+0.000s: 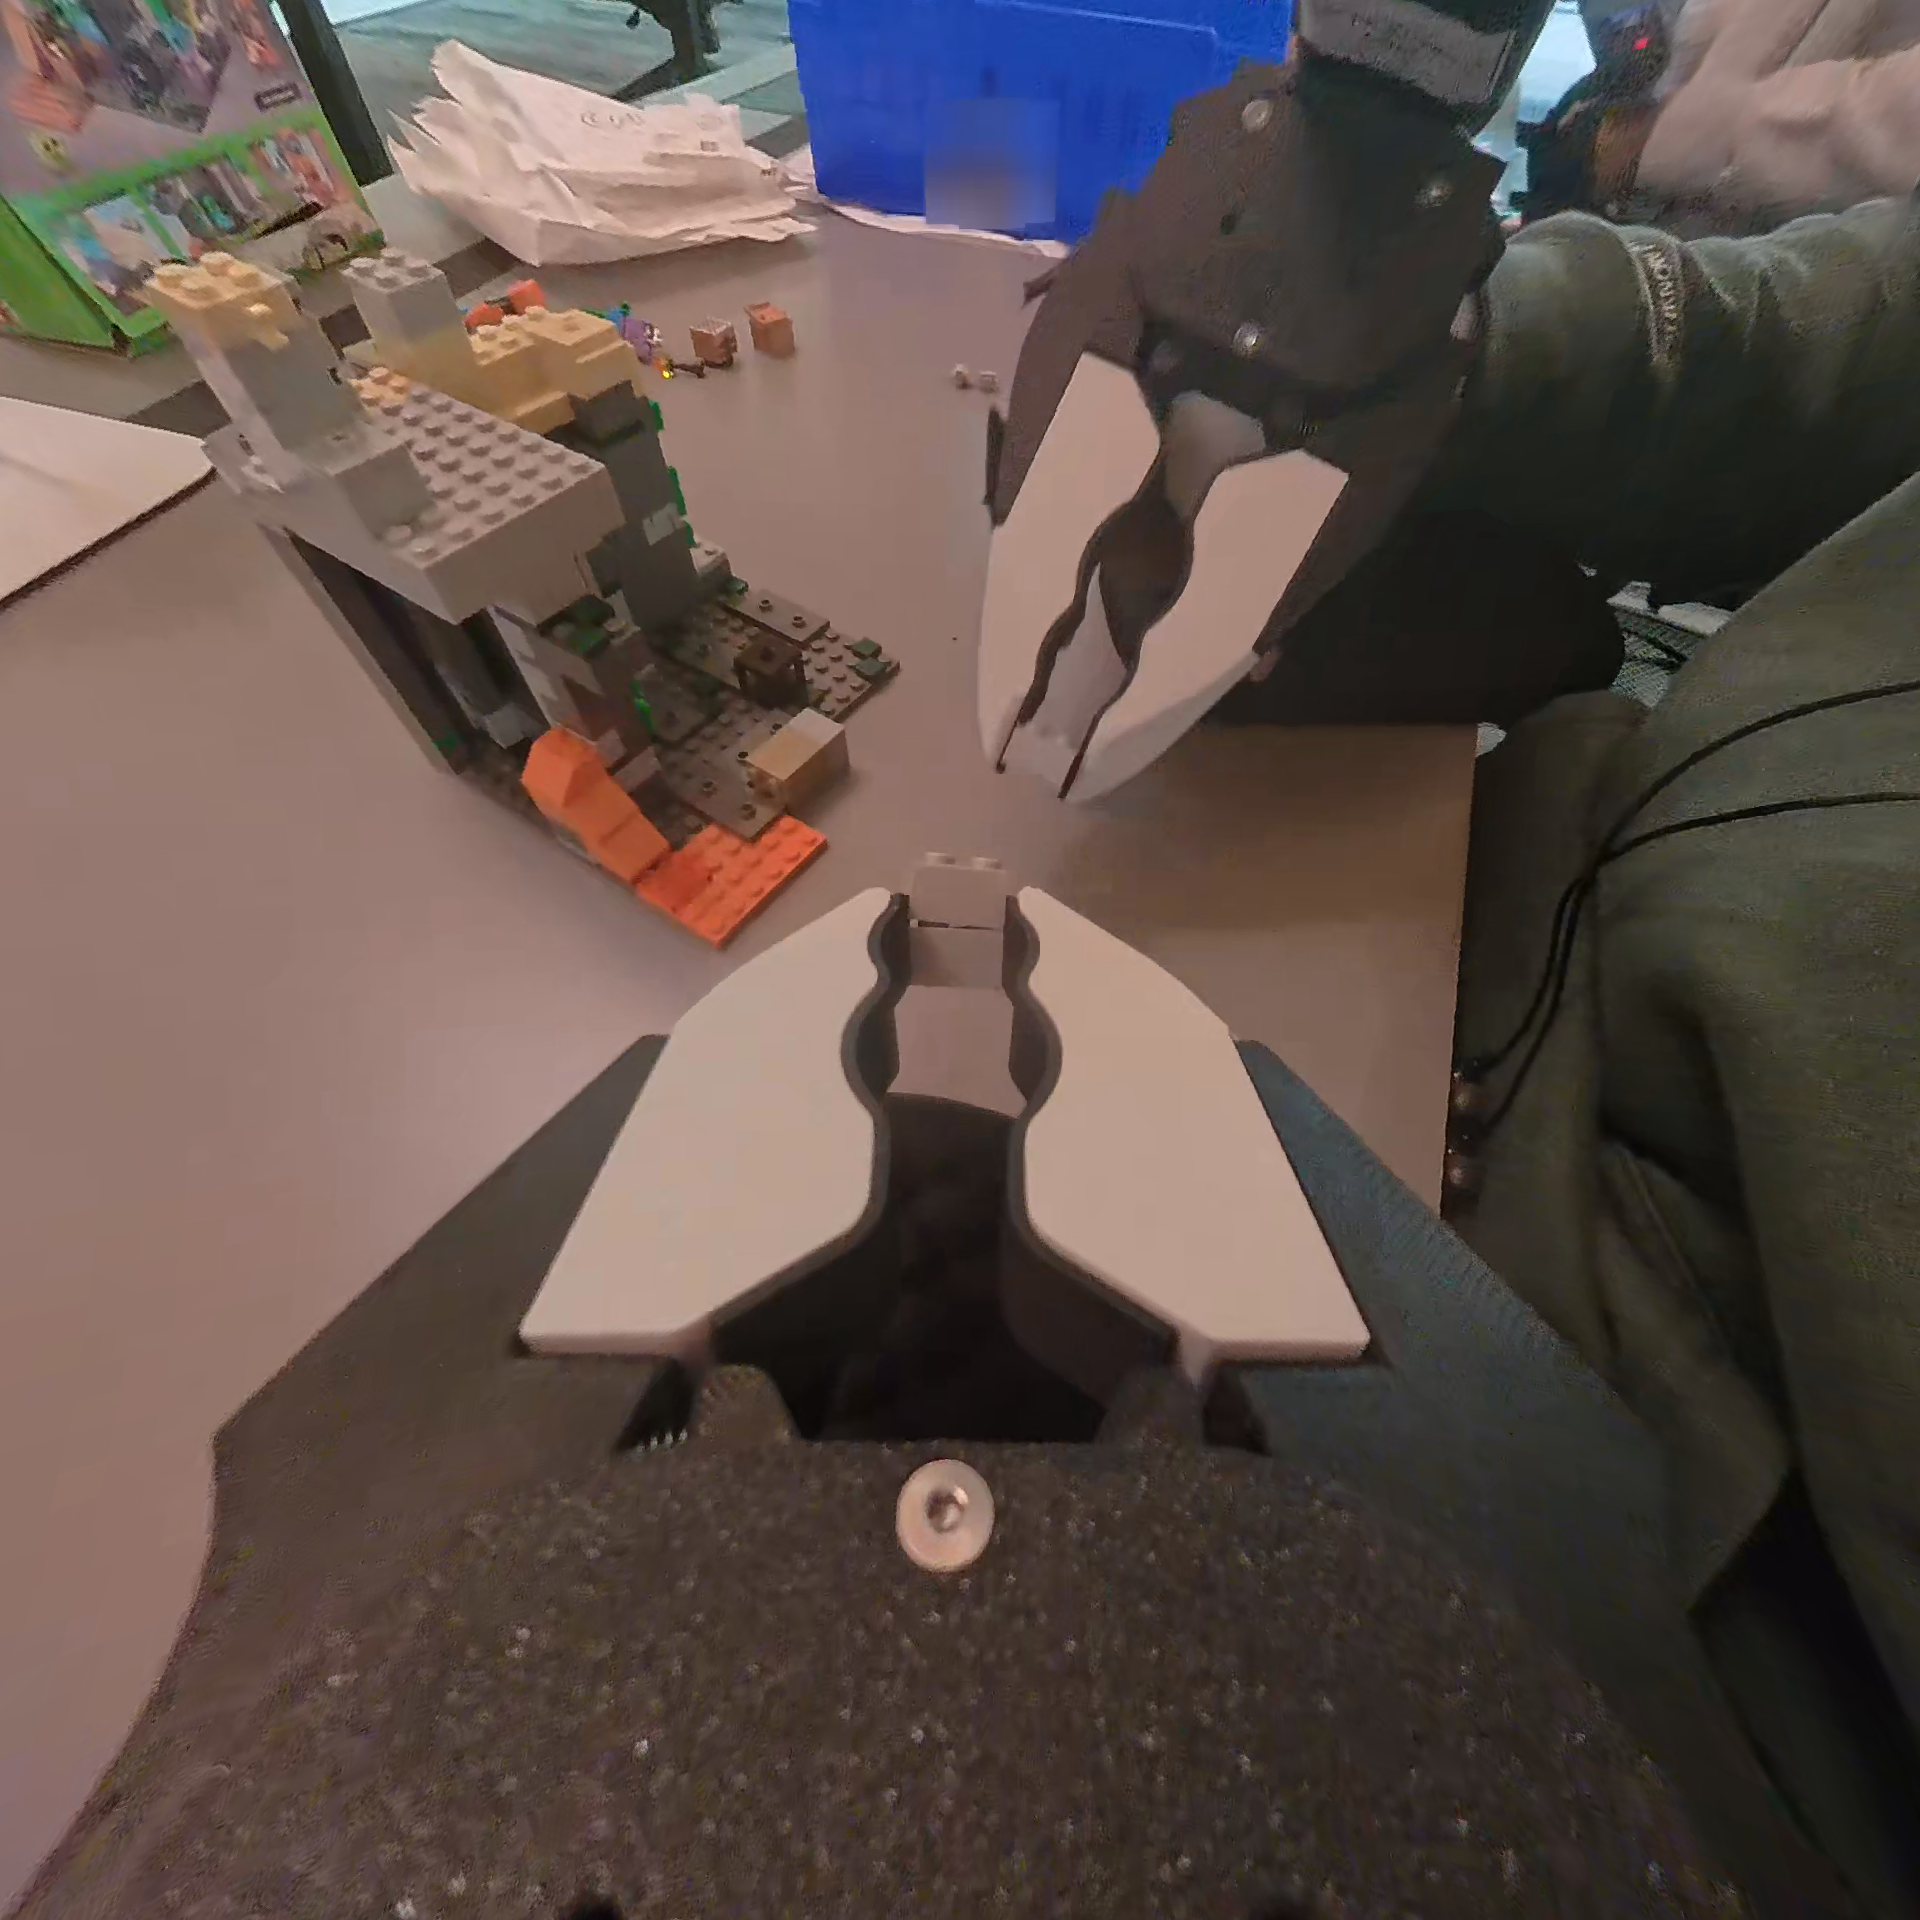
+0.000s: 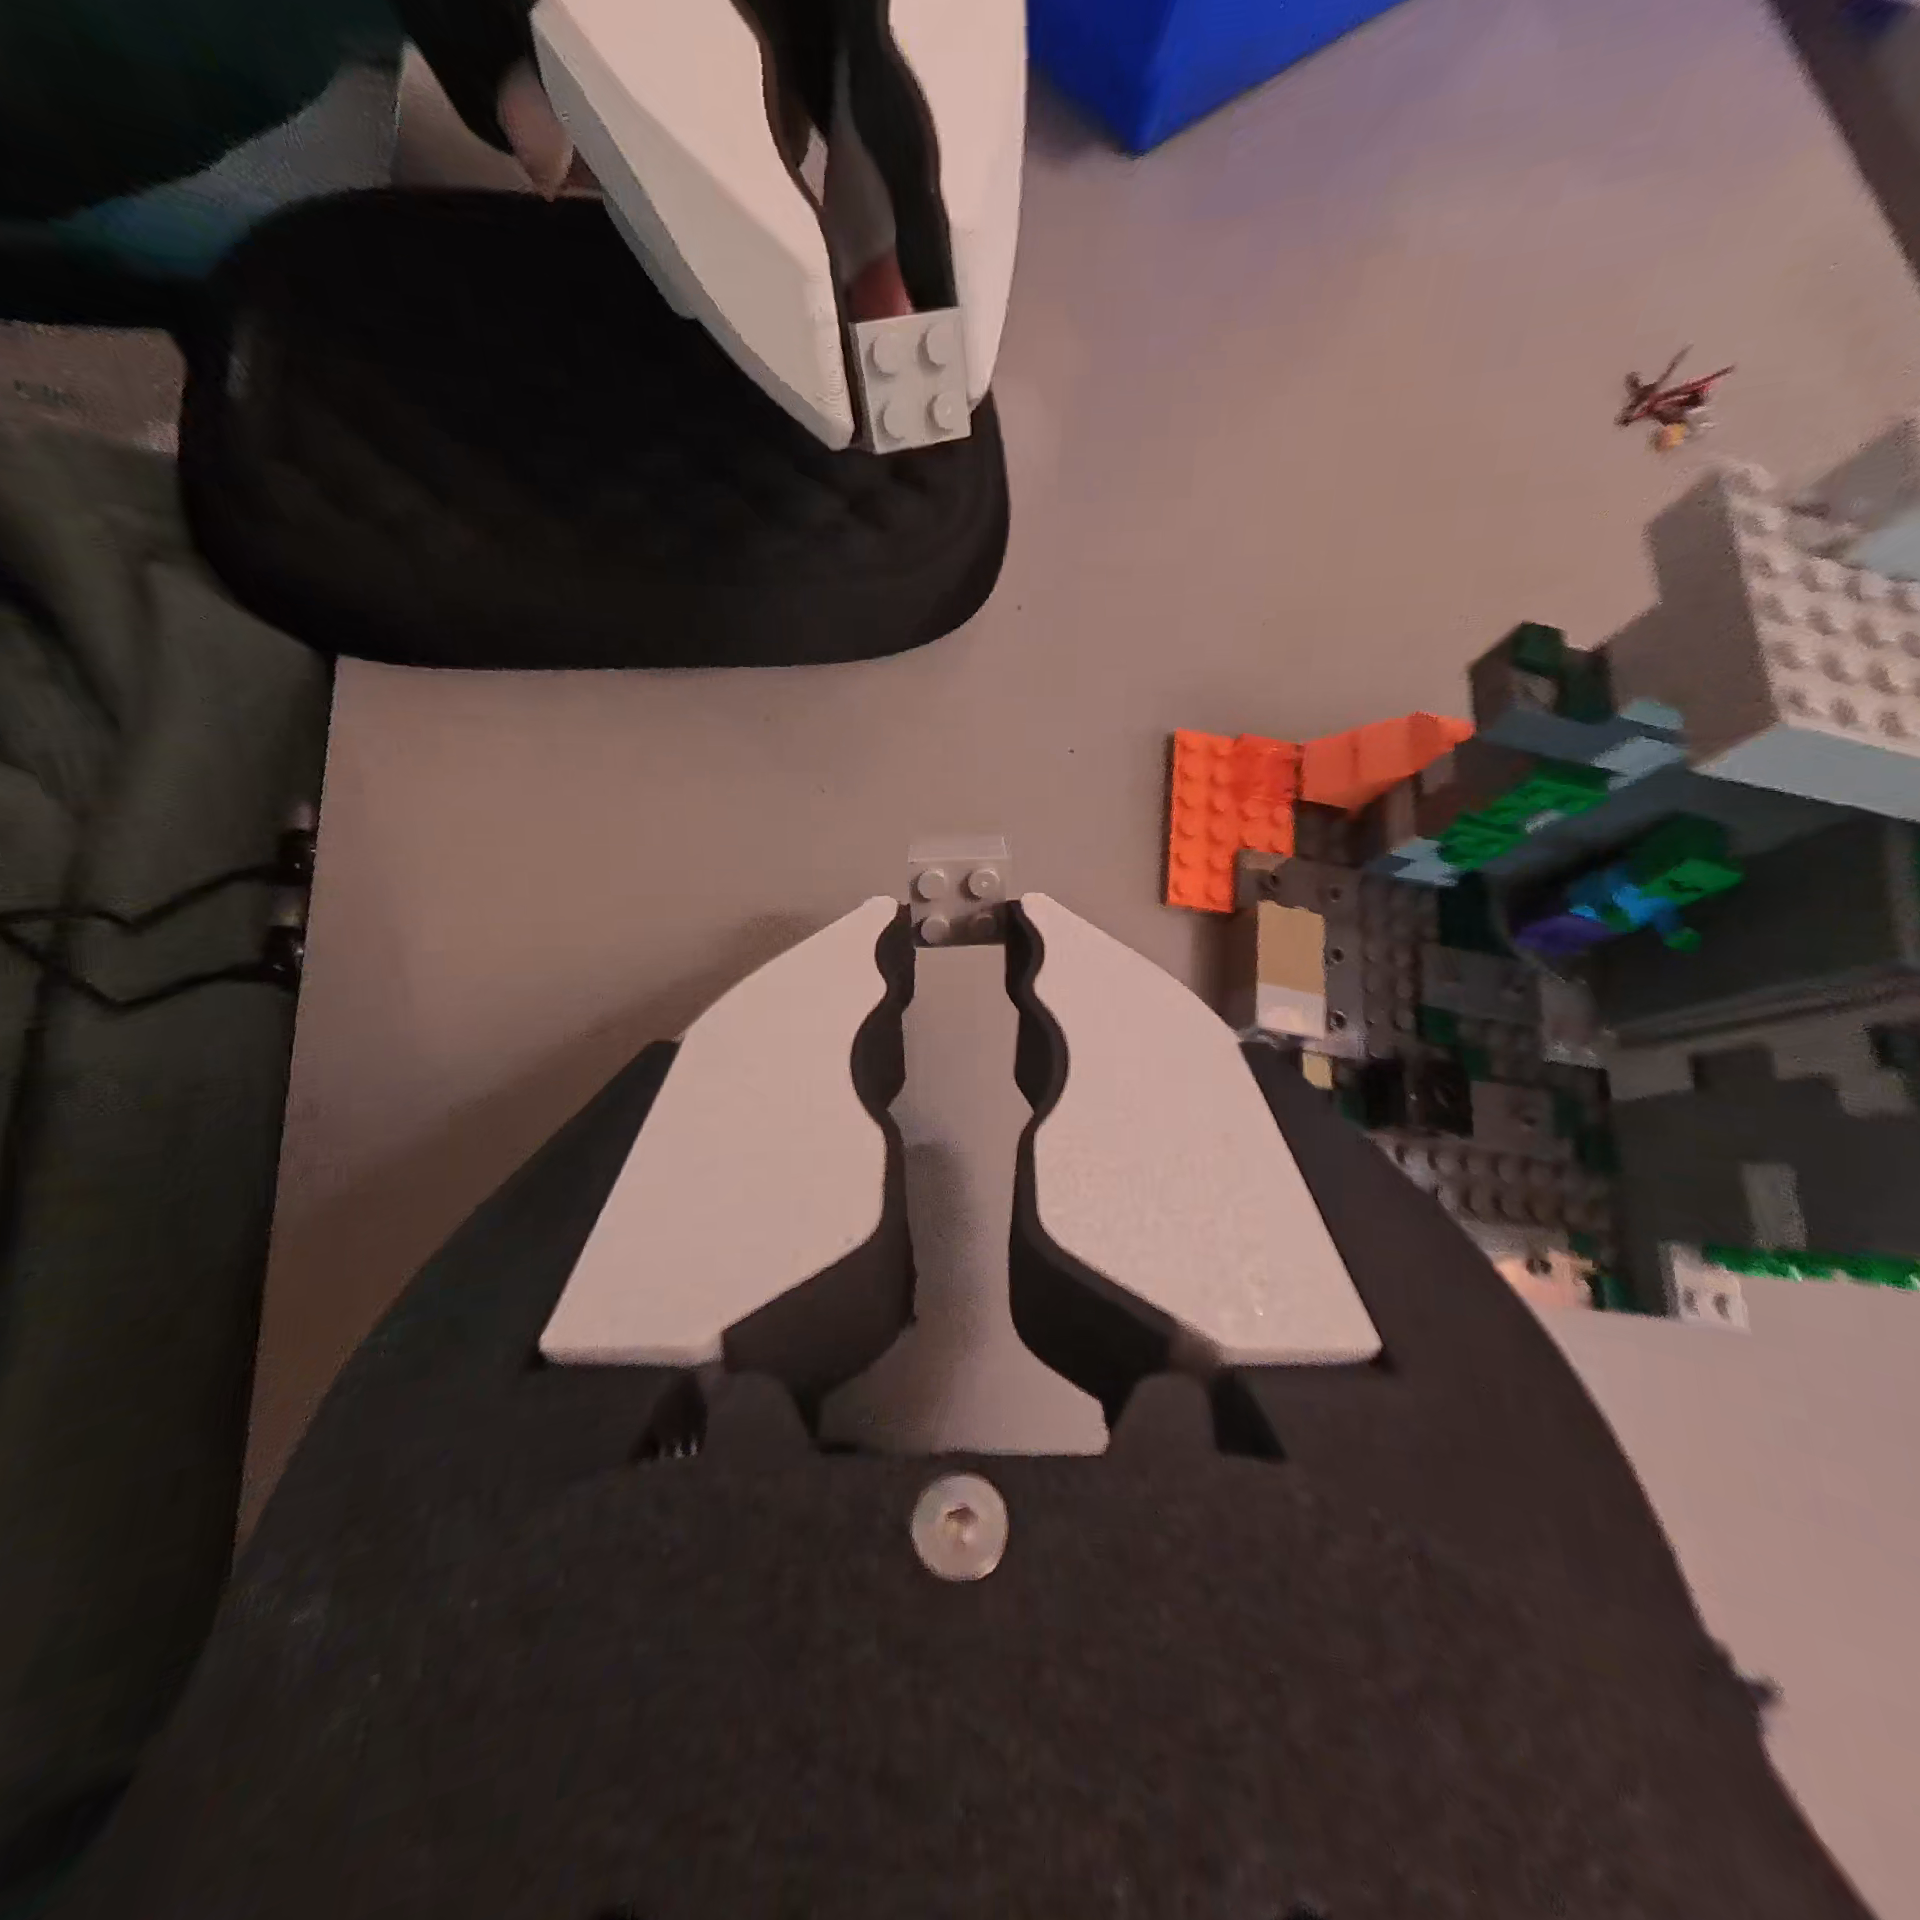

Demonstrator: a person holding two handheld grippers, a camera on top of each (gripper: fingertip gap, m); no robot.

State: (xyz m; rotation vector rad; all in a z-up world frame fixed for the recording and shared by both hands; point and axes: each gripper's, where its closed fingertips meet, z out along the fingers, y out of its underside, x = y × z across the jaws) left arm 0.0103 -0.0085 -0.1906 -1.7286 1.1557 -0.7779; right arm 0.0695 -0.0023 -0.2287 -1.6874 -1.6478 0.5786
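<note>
Small grey brick [image 1: 957, 920] clamped at tip of left tongs [image 1: 957, 914], lower part hidden between fingers, second grey brick [image 2: 957, 891] gripped by right tongs [image 2: 957, 920], both above tabletop [image 1: 312, 935], brick-built model [image 1: 540, 582] near, blurred and cut off in right wrist view.

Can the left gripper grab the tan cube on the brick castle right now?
Probably not: the left gripper is already shut on a grey brick, though the table toward the tan cube looks free.

Your left tool [image 1: 957, 909] has white fingers and pinches a light grey brick [image 1: 956, 925]; the brick model [image 1: 540, 582] beside you mixes grey, tan, green and orange on a grey bench [image 1: 208, 831].
</note>
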